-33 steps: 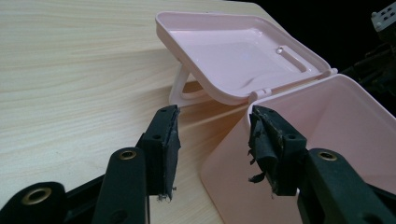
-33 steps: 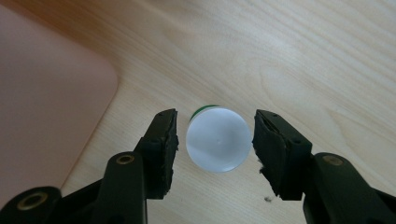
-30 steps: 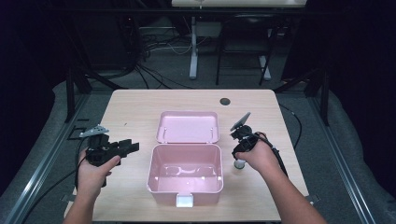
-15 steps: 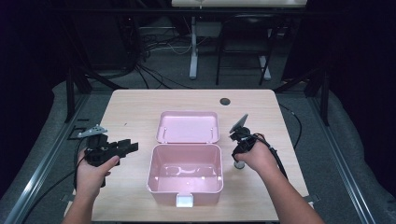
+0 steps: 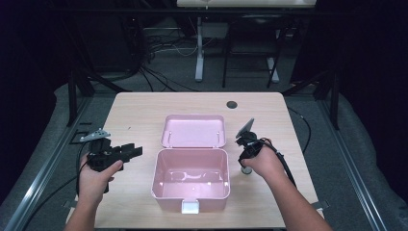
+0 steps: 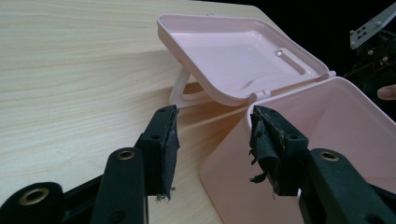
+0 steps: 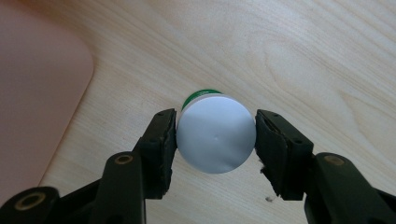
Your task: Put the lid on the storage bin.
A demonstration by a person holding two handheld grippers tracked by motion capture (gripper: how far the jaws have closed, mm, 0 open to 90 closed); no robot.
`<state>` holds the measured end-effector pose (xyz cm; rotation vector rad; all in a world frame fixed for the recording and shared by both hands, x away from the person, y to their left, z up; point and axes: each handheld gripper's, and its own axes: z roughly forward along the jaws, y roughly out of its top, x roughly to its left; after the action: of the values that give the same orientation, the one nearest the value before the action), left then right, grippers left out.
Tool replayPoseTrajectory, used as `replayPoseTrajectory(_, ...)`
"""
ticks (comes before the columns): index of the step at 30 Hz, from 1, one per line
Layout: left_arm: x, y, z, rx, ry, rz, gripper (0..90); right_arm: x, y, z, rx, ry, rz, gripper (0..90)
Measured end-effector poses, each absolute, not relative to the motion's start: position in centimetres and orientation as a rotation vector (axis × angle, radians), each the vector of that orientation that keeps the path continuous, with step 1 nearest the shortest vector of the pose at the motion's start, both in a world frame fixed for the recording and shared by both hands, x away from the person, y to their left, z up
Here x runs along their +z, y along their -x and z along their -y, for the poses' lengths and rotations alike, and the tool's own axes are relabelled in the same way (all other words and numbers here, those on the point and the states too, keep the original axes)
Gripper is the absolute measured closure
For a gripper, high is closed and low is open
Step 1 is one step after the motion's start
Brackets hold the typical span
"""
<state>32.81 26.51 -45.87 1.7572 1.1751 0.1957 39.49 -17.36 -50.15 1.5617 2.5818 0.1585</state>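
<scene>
A pink box (image 5: 191,192) stands open at the table's middle, its lid (image 5: 194,131) lying back behind it. Right of the box stands a small bottle (image 5: 247,170) with a white cap (image 7: 216,140) and a green label. My right gripper (image 5: 246,163) points down over it, and in the right gripper view (image 7: 215,123) both pads touch the cap's sides. My left gripper (image 5: 137,151) hovers open left of the box. In the left gripper view (image 6: 212,121) nothing is between its jaws, and the box wall (image 6: 327,140) and lid (image 6: 233,56) lie just ahead.
A dark round hole (image 5: 232,104) sits near the table's far edge. Bare wood lies left of the box and behind the lid. Black frame rails and cables surround the table on the floor.
</scene>
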Motion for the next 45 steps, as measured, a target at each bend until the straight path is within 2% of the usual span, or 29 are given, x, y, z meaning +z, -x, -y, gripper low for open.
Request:
replayPoseTrajectory(31, -46.0, -32.9, -26.7, 0.193, -1.747, -1.187, 51.6, -51.6, -39.7, 17.8, 0.192, -1.637, -2.573, 49.8)
replayPoseTrajectory(45, -46.0, -32.8, -26.6, 0.191, -1.746, -1.184, 51.6, -51.0, -39.5, 18.0, 0.172, -1.601, -2.586, 50.0)
